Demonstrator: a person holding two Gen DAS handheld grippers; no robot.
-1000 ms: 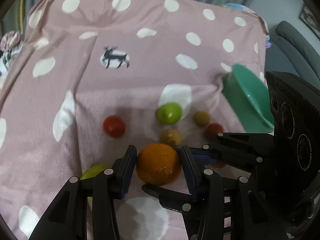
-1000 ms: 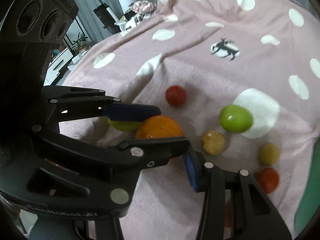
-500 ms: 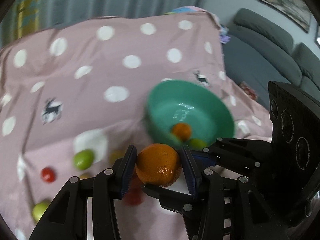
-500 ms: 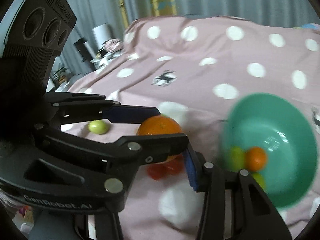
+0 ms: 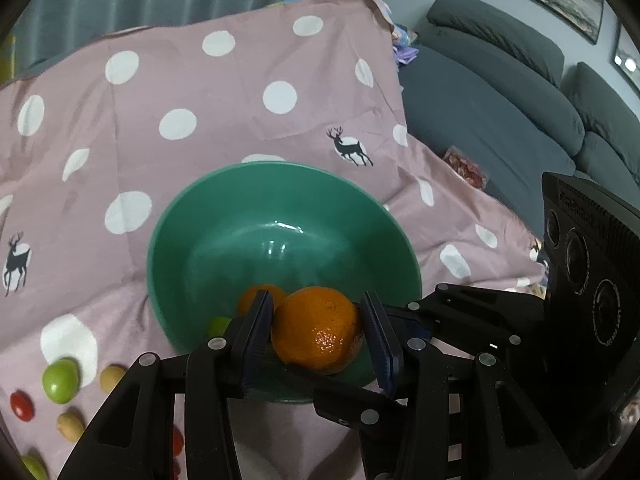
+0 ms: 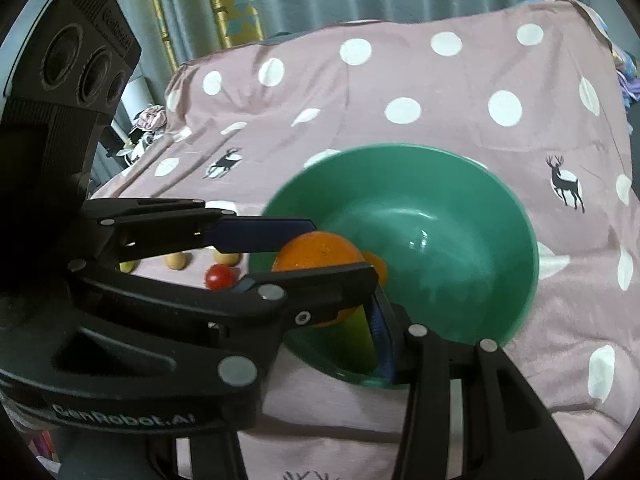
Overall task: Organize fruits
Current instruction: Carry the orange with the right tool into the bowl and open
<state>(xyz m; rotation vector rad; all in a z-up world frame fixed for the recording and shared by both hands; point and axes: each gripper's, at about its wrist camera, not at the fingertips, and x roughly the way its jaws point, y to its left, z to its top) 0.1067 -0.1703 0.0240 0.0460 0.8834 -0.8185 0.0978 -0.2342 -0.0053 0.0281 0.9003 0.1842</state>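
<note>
A large orange (image 5: 316,330) is clamped between the blue pads of my left gripper (image 5: 316,338), which is shut on it. My right gripper (image 6: 320,314) grips the same orange (image 6: 316,252) crosswise; its near pad (image 6: 378,332) presses the fruit and its other finger is hidden under the left gripper's arm. The orange hangs over the near part of a green bowl (image 5: 280,166), whose rim (image 6: 400,146) also shows in the right wrist view. Inside the bowl lie a small orange (image 5: 256,296) and a green fruit (image 5: 218,324).
Loose fruit lies on the pink dotted cloth (image 5: 200,92) left of the bowl: a green one (image 5: 60,374), a red tomato (image 5: 21,406) and tan ones (image 5: 70,426). A grey sofa (image 5: 500,100) stands beyond the cloth's right edge.
Both grippers have carried the orange rightwards and a little up, away from the loose fruit. The bowl, first at the view's edge, now lies directly under the orange.
</note>
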